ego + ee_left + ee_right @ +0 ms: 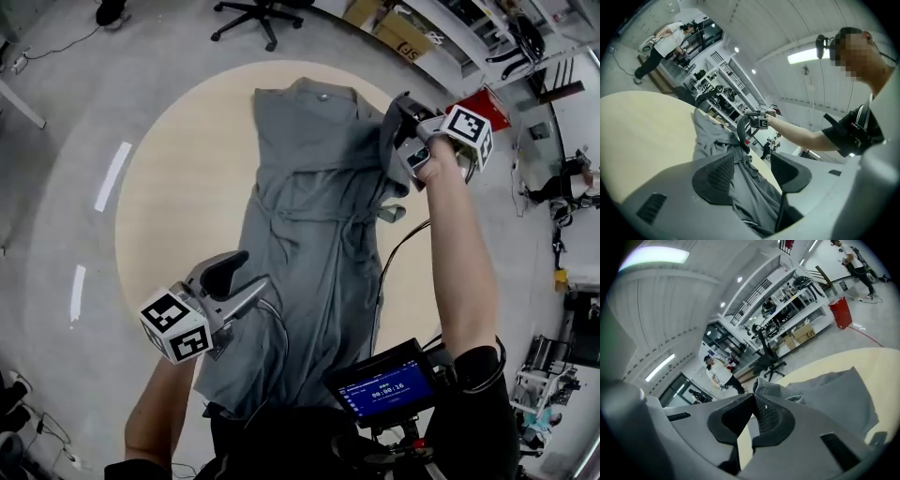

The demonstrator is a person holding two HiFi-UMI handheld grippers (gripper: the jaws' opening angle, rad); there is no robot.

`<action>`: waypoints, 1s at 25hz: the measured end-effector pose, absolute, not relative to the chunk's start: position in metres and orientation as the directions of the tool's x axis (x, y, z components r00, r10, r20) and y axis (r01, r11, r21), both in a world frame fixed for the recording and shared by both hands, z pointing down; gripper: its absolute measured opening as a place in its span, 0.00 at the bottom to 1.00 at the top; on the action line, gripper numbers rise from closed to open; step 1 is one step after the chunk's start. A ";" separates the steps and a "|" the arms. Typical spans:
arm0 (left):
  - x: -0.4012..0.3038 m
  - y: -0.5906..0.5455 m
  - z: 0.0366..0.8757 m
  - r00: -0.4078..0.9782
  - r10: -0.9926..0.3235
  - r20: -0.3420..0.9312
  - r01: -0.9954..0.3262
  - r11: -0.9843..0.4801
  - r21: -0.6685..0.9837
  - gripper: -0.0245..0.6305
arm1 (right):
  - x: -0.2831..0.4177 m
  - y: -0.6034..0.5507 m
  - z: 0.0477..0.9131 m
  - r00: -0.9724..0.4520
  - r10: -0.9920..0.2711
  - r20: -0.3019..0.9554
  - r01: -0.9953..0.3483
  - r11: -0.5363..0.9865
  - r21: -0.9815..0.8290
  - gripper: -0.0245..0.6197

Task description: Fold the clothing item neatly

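On the round wooden table [159, 216] the grey dress [309, 244] lies lengthwise, your right gripper [401, 114] clamped on its lifted side edge for folding inward, your left gripper [247, 278] parted over its lower part.

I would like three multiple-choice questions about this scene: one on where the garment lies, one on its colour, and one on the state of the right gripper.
1. Where does the garment lie?
A. on the round beige table
B. on the floor
C. over the office chair

2. What colour is the garment?
A. red
B. grey
C. white

3. How is the right gripper?
A. wide open and empty
B. shut on a red box
C. shut on a fold of the garment

Answers:
1 A: the head view shows it spread over the table.
2 B: it looks grey in every view.
3 C: its jaws meet with cloth pinched between them.
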State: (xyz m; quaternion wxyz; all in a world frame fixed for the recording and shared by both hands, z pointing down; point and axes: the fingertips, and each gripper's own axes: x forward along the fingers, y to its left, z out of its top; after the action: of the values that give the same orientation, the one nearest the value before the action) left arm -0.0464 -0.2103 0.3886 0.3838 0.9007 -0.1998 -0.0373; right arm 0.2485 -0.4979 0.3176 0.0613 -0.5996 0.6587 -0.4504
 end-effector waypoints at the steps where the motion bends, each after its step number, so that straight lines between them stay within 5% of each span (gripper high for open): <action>1: -0.049 -0.209 0.390 0.916 -0.392 0.080 -0.327 -0.617 0.716 0.41 | 0.226 -0.509 0.328 -0.295 -0.829 0.475 -0.740 -0.116 -0.663 0.06; 9: -0.079 -0.188 0.398 0.912 -0.408 0.047 -0.298 -0.579 0.759 0.41 | 0.037 -0.534 0.446 -0.460 -0.663 0.591 -0.780 -0.017 -0.626 0.07; 12: -0.095 -0.186 0.404 0.909 -0.414 0.051 -0.303 -0.571 0.763 0.41 | 0.000 -0.524 0.452 -0.542 -0.611 0.576 -0.769 0.085 -0.634 0.26; 17: -0.093 -0.183 0.414 0.918 -0.394 0.046 -0.284 -0.573 0.768 0.41 | 0.064 -0.519 0.401 -0.511 -0.720 0.470 -0.778 0.155 -0.609 0.28; 25: -0.077 -0.186 0.417 0.921 -0.380 0.082 -0.306 -0.579 0.756 0.41 | 0.107 -0.495 0.479 -0.454 -0.580 0.676 -0.887 0.221 -0.406 0.28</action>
State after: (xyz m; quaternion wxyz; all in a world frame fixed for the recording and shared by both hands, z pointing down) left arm -0.0768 -0.1860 0.4166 0.4161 0.8874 -0.1932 -0.0445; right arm 0.1074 -0.4947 0.4789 -0.1950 -0.4846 0.7565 -0.3935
